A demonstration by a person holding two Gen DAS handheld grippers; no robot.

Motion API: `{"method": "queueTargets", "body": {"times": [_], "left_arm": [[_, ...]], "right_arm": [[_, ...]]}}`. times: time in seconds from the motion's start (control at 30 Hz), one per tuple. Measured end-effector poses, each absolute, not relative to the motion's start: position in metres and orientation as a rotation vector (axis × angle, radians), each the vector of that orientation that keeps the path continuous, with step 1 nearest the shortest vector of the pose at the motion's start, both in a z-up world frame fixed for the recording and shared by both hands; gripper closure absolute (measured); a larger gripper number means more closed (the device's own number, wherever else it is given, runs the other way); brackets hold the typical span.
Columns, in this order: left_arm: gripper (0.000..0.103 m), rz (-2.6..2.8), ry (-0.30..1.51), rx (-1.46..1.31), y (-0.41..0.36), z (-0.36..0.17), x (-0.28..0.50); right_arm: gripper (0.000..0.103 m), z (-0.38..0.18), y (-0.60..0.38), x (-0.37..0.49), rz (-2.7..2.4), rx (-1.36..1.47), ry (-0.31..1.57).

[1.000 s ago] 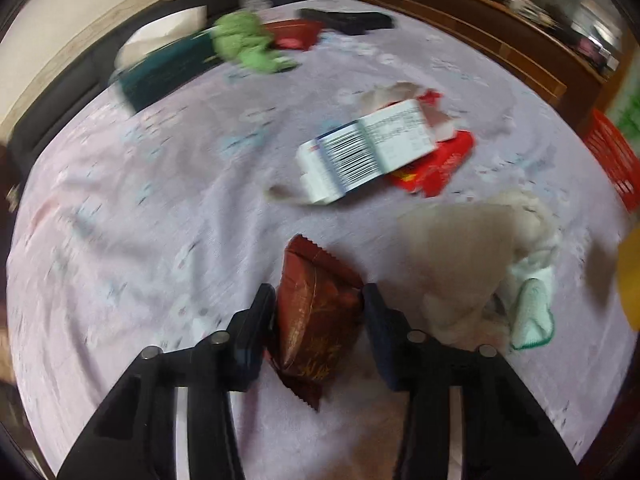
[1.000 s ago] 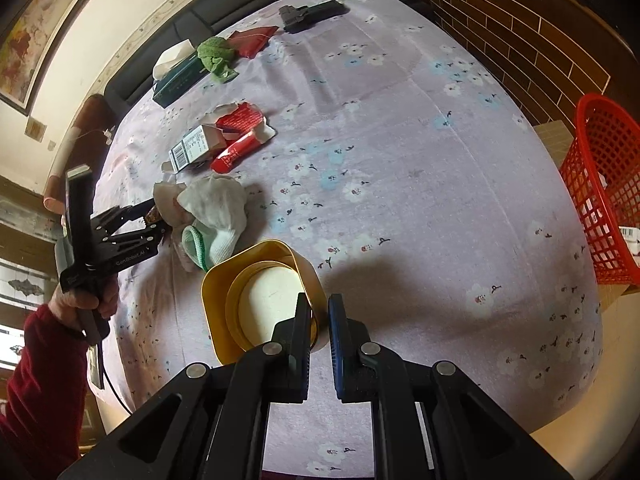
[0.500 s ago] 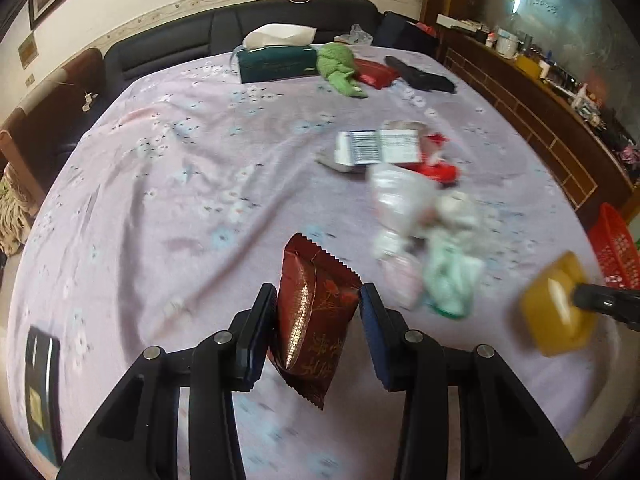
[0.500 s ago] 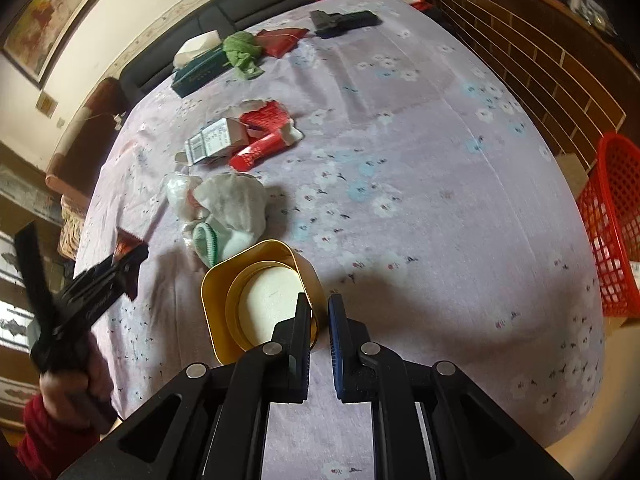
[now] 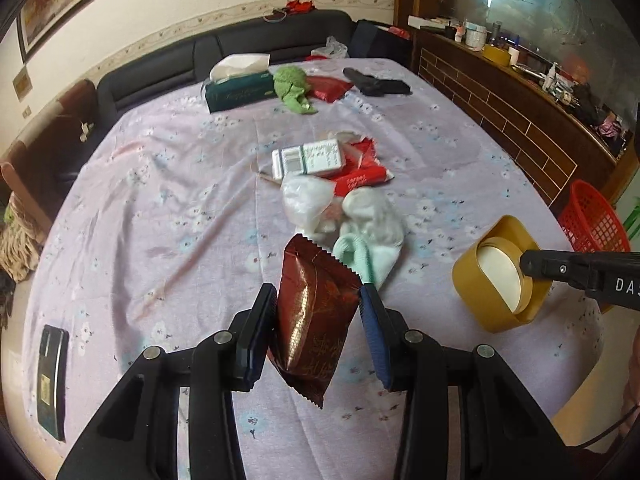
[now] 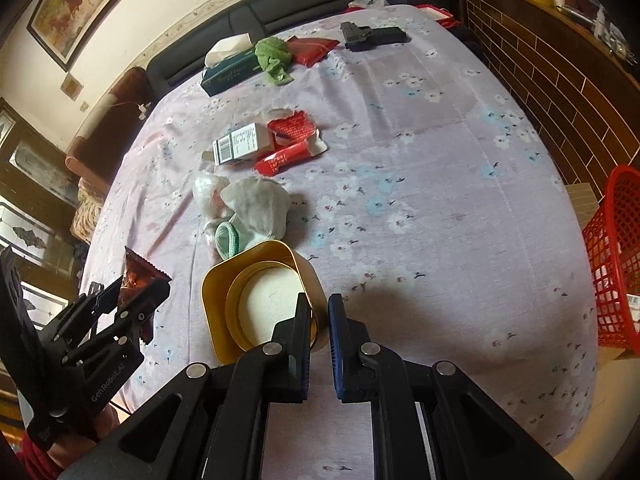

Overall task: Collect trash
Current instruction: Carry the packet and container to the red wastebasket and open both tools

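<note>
My left gripper is shut on a dark red snack wrapper and holds it upright in the air above the bed's near side. From the right wrist view the same gripper and wrapper sit at the lower left, in a person's hand. My right gripper is shut on the near wall of a gold tin, one finger inside and one outside. The tin stands open on the sheet with a pale lining. A red mesh basket stands off the bed's right edge.
Mid-bed lie a white barcode box, red wrappers and a white cloth with a plastic bag. Further back are a green tissue box, a green rag and a black object. A phone lies near left.
My left gripper has lifted the red wrapper and drawn back from the pile, so more of the bed shows. The right gripper keeps its hold on the tin, rolled a little.
</note>
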State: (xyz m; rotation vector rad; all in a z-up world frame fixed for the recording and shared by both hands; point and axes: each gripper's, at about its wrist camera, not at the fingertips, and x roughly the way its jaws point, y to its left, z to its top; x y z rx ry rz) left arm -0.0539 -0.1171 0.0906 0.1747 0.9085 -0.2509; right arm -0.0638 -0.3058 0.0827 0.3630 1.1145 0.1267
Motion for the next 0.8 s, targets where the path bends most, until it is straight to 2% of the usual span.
{"method": "queueTargets", "body": {"times": [0.03,0.07,0.2,0.47,0.6,0.73,0.77,0.8], "left_arm": [[0.062,-0.256,0.902,0.181,-0.121,0.093,-0.055],[0.068,-0.259,0.899,0.188,-0.124,0.095,-0.056],[0.071,-0.274,0.892,0.209,-0.138,0.100,-0.059],[0.071,-0.291,0.905,0.213,-0.148,0.100,-0.057],[0.060,-0.310,1.044,0.084,-0.127,0.084,-0.042],[0.060,-0.309,1.156,-0.057,-0.118,0.065,-0.037],[0.058,-0.306,1.179,-0.072,-0.122,0.061,-0.038],[0.050,-0.298,1.187,-0.080,-0.124,0.060,-0.041]], "right_arm": [[0.094,0.085,-0.309,-0.065,0.126,0.362,1.108],[0.094,0.087,-0.312,-0.066,0.127,0.362,1.103],[0.094,0.092,-0.324,-0.071,0.122,0.373,1.088],[0.094,0.098,-0.345,-0.079,0.105,0.388,1.065],[0.094,0.099,-0.356,-0.085,0.086,0.405,1.059],[0.094,0.100,-0.364,-0.092,0.075,0.413,1.052],[0.094,0.100,-0.365,-0.093,0.073,0.415,1.052],[0.094,0.100,-0.367,-0.094,0.070,0.417,1.052]]}}
